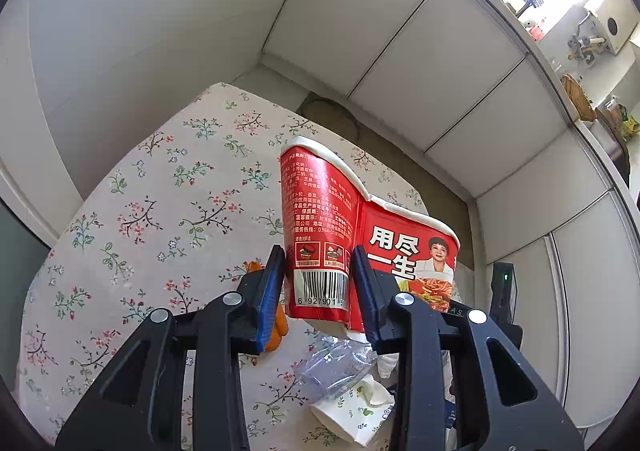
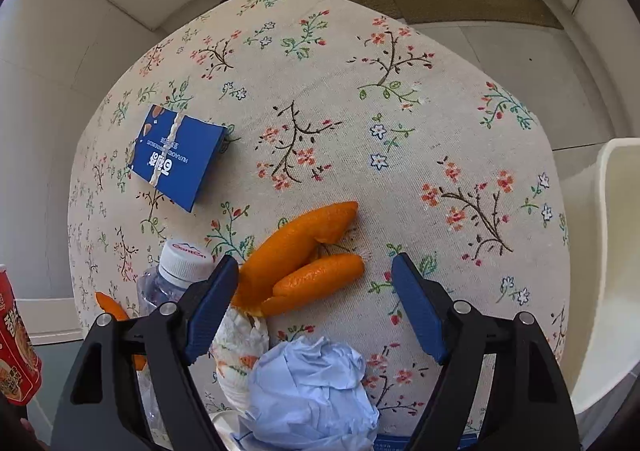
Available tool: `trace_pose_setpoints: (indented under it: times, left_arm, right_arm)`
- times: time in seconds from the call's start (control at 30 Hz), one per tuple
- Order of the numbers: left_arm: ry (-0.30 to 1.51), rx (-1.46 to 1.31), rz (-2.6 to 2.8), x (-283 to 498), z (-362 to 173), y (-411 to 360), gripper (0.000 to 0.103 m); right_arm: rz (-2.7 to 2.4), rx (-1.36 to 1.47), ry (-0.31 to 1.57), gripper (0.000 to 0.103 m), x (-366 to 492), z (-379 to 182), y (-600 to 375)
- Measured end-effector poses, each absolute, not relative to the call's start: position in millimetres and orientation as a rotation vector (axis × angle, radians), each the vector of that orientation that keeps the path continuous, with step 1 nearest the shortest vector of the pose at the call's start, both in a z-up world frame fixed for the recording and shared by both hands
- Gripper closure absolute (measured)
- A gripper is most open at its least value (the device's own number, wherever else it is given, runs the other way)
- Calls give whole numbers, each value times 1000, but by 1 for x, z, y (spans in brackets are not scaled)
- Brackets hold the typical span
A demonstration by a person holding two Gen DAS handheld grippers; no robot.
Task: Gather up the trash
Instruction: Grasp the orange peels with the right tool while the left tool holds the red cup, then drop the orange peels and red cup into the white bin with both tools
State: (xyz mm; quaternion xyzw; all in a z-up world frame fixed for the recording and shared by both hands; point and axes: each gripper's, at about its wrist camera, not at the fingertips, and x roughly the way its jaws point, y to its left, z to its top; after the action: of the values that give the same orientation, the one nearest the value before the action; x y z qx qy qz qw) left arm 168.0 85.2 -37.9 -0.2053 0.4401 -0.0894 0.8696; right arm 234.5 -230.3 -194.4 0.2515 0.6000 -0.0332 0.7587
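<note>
the left tool (image 1: 318, 283) pinched a crushed red noodle cup (image 1: 360, 235) above the table (image 1: 160, 191); the right tool (image 2: 316, 291) stood half open and empty over orange peel (image 2: 300, 255).

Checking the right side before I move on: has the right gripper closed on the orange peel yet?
No, the right gripper stands open above the curled orange peel, its blue pads clear of it.

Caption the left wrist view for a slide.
Left gripper holds a crushed red instant-noodle cup above the floral tablecloth.
</note>
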Motion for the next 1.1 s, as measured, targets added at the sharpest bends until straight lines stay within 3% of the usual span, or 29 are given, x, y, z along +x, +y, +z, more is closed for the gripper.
trace_pose_setpoints:
  times: [0.07, 0.2, 0.7, 1.1]
  left_arm:
    - [926, -425, -188, 169, -40, 83, 70]
    - [934, -419, -186, 171, -42, 78, 70]
    - [867, -426, -206, 156, -23, 66, 70]
    - [829, -398, -253, 140, -5, 27, 70]
  right_arm:
    - [-21, 538, 1295, 64, 237, -193, -226]
    - [-8, 533, 1271, 83, 233, -188, -222]
    - [25, 499, 925, 86, 189, -74, -235]
    - [-122, 423, 695, 86, 125, -19, -276]
